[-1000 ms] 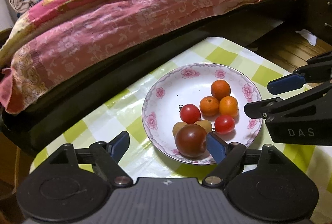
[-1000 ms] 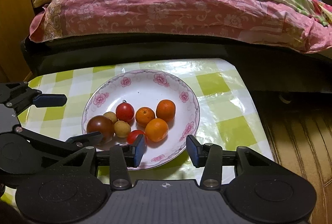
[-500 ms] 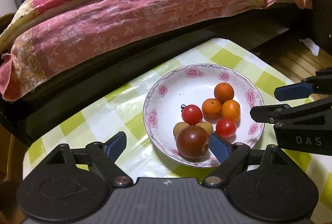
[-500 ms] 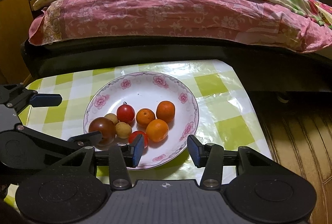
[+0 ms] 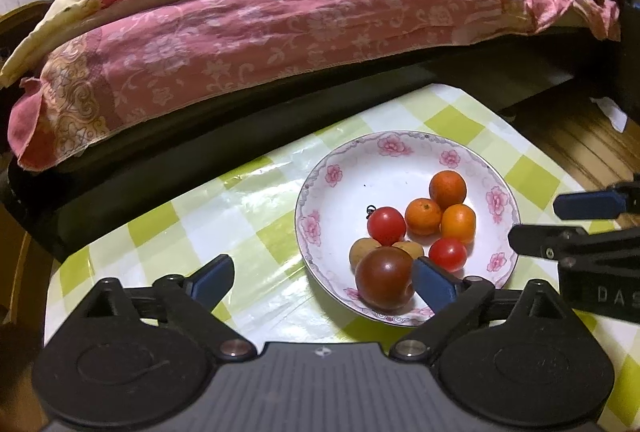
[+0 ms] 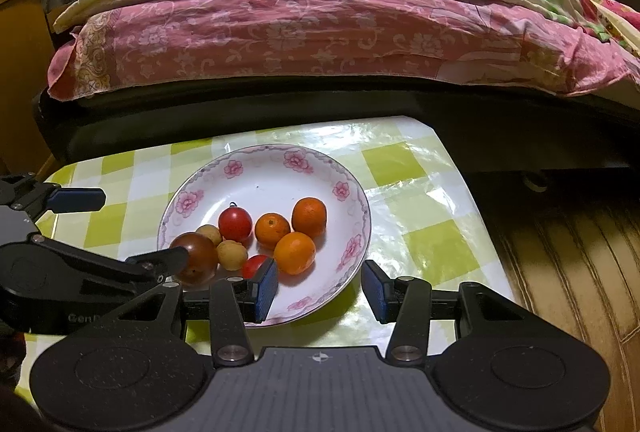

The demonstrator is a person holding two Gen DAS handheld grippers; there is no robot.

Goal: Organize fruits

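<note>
Seven fruits gathered in the plate [image 5: 408, 152], lower centre of the left wrist view: dark brown-red tomato [image 5: 384, 284] at the near rim, two small tan fruits [image 5: 362, 250] just behind it, touching or nearly so; two red cherry tomatoes [image 5: 386, 225], one with its stem curl at upper left; three small oranges [image 5: 424, 216] clustered toward the right of the dish. Nothing outside the plate on the checked worktop [image 5: 240, 208].

Left hand-held gripper [image 5: 320, 278] low in frame, jaws opening and spread wide; dark tomato just beside the right finger, in the gap but nearer that side, no pad pressing on it. Looks like the release of the dark tomato into the dish, though a fresh approach cannot be ruled out.

Right hand-held gripper [image 6: 318, 286] at the bottom centre of its own view, jaws part open, nothing between the pads [image 6: 266, 288]; left pad over the near rim, close to one cherry tomato and an orange, contact not clear.

Judged stage: late, all fruit already in the dish. Next move likely calls for drawing the left hand-held gripper back toward the lower edge without nudging the round tomato, which would roll easily on glazed china.

Beyond the worktop, bed [image 6: 320, 32] with pink floral quilt across the upper frame.
</note>
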